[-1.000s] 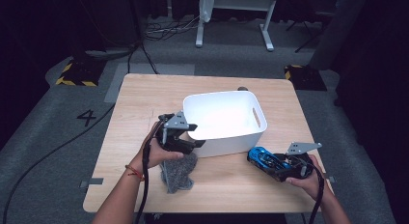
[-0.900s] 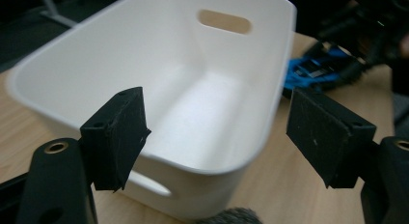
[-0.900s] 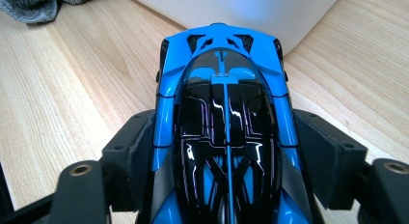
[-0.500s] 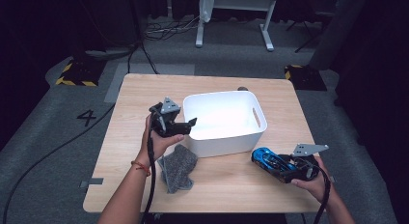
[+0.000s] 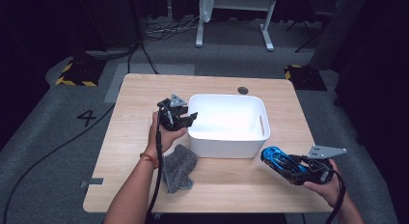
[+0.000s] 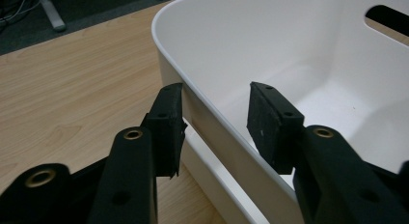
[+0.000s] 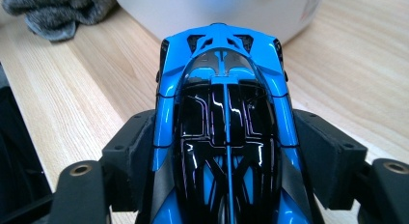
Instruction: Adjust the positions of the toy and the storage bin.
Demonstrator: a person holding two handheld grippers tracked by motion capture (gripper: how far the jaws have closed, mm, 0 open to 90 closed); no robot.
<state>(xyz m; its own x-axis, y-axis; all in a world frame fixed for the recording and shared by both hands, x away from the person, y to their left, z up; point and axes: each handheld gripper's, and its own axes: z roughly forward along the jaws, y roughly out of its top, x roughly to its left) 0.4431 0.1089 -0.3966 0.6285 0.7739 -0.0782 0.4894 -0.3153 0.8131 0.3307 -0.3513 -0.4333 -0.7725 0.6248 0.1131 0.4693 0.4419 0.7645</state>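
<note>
I have the right gripper (image 5: 289, 167) low at the lower right of the high view, and its jaws are clenched on the blue toy car (image 5: 279, 159), one pad on each flank. In the right gripper view the car (image 7: 224, 127) sits lengthwise between the jaws with its nose pointing away, toward the white bin (image 7: 212, 11) at the top of the frame. That lines it up for a straight carry into the bin.

My left gripper (image 5: 179, 119) is at the bin's (image 5: 226, 137) left wall, middle of the high view. In the left gripper view the jaws straddle the bin's rim (image 6: 202, 113), one pad (image 6: 166, 127) outside the wall and the other (image 6: 270, 122) inside. They have just been closing with the wall between them. The outside pad looks to be against the wall, but there is a clear gap on the inside, so I would not call it a grip yet. I read this as steadying the bin so it does not slide when the car goes in.

The grey cloth (image 5: 177, 167) lies crumpled on the table (image 5: 125, 137) just in front of the bin's left corner, touched by neither gripper.
</note>
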